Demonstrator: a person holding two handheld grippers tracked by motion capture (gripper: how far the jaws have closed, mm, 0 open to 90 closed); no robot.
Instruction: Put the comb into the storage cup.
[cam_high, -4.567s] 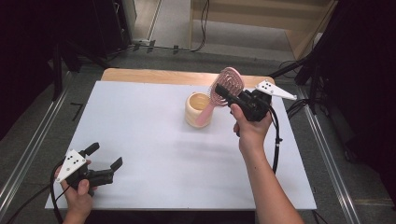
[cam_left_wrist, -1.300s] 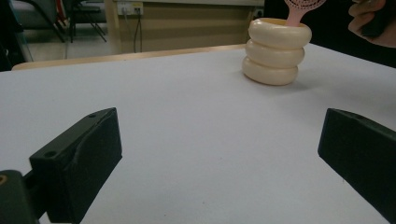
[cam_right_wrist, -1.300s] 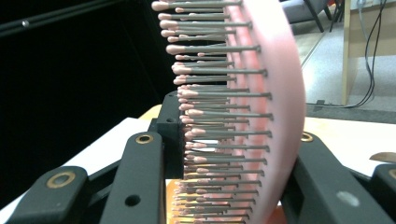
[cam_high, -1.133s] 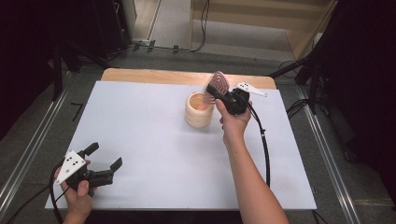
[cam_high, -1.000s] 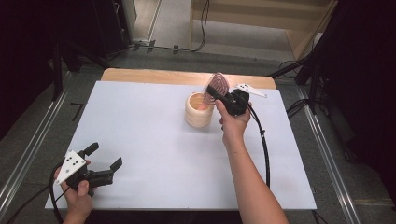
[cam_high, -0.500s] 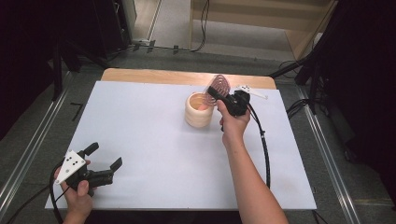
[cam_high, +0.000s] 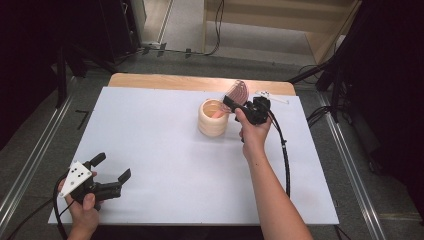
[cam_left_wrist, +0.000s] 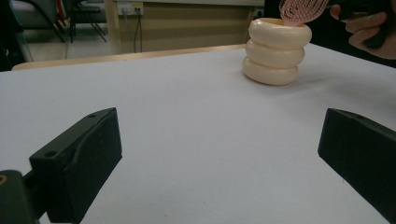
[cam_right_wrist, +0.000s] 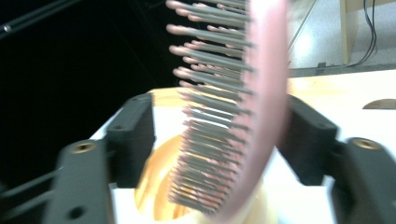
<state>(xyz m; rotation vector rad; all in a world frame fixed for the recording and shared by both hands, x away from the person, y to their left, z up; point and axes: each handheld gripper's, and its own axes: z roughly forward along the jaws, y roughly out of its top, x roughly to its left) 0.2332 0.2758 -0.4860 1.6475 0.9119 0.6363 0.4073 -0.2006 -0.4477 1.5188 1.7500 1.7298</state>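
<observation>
A cream ribbed cup (cam_high: 212, 122) stands at the back middle of the white table (cam_high: 165, 145). A pink hairbrush (cam_high: 238, 91) stands tilted in it, handle down inside and bristled head above the rim. My right gripper (cam_high: 231, 103) is at the cup's right rim, with its jaws on either side of the brush head. In the right gripper view the hairbrush (cam_right_wrist: 261, 93) has its back against one jaw and a small gap on the bristle side, with the cup (cam_right_wrist: 154, 186) below. My left gripper (cam_high: 112, 166) rests open at the front left, far from the cup (cam_left_wrist: 275, 51).
A wooden strip (cam_high: 165, 81) runs along the table's far edge. The right gripper's black cable (cam_high: 285, 160) trails down the table's right side. Metal rails (cam_high: 30, 165) flank the table on both sides. The floor lies beyond the far edge.
The right gripper has brought the brush down from above the cup so that its handle sits inside. In the last second it has turned slightly. The left gripper has stayed still.
</observation>
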